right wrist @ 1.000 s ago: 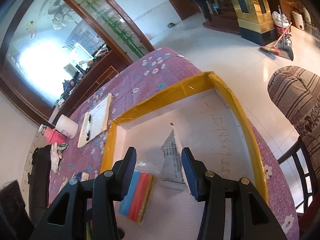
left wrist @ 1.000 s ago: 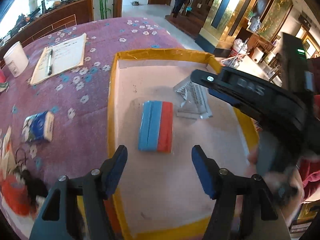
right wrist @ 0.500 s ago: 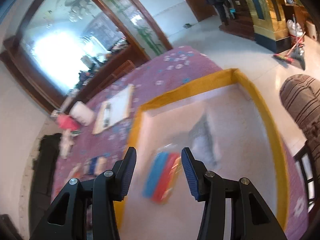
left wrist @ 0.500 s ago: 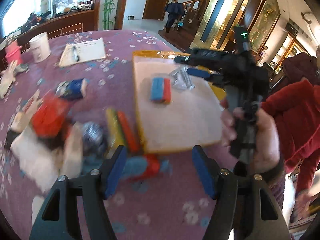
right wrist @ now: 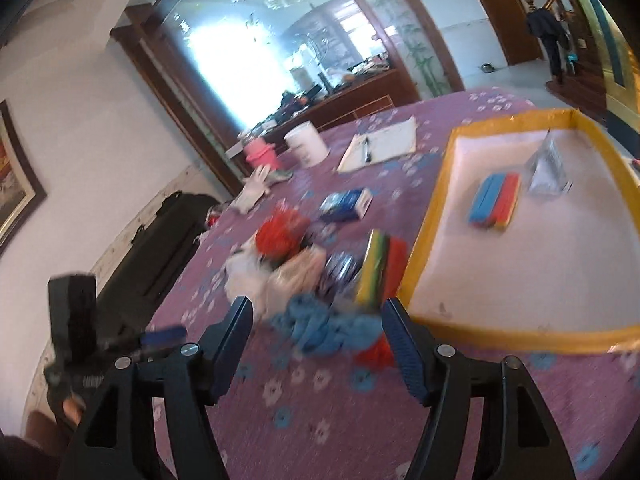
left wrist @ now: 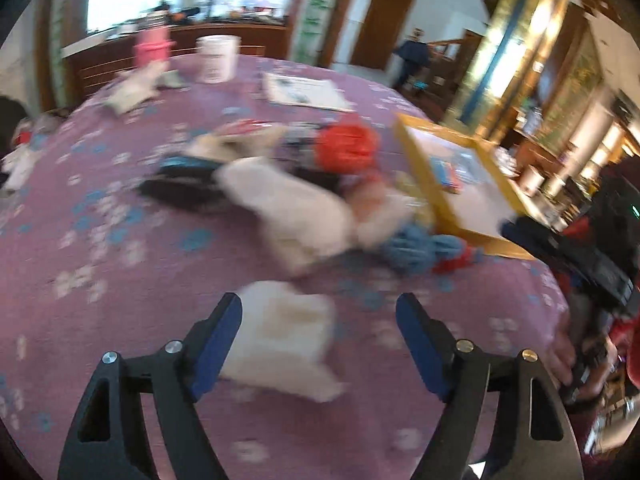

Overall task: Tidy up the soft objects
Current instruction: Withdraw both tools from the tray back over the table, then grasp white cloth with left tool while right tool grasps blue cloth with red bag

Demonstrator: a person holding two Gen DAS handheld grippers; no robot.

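Note:
A pile of soft things lies on the purple flowered tablecloth: a white cloth (left wrist: 296, 208), a red ball (left wrist: 346, 146), a blue-and-red knitted piece (left wrist: 424, 248) and a striped sponge pack (right wrist: 380, 268). A separate white cloth (left wrist: 288, 336) lies just in front of my left gripper (left wrist: 320, 344), which is open and empty. My right gripper (right wrist: 316, 340) is open and empty above the blue knitted piece (right wrist: 324, 328). The yellow-rimmed tray (right wrist: 432, 208) holds a blue-red sponge pack (right wrist: 496, 200) and a clear plastic bag (right wrist: 548, 168).
A clipboard with a pen (right wrist: 380, 144), a white cup (right wrist: 306, 144), a pink cup (right wrist: 262, 154), a white glove (right wrist: 256, 188) and a blue tissue pack (right wrist: 346, 204) lie on the far side of the table. A black bag (right wrist: 160, 248) stands beside the table.
Both grippers have pulled back from over the tray toward the near side of the table. The pile of soft things has come into view. Both stay open and empty.

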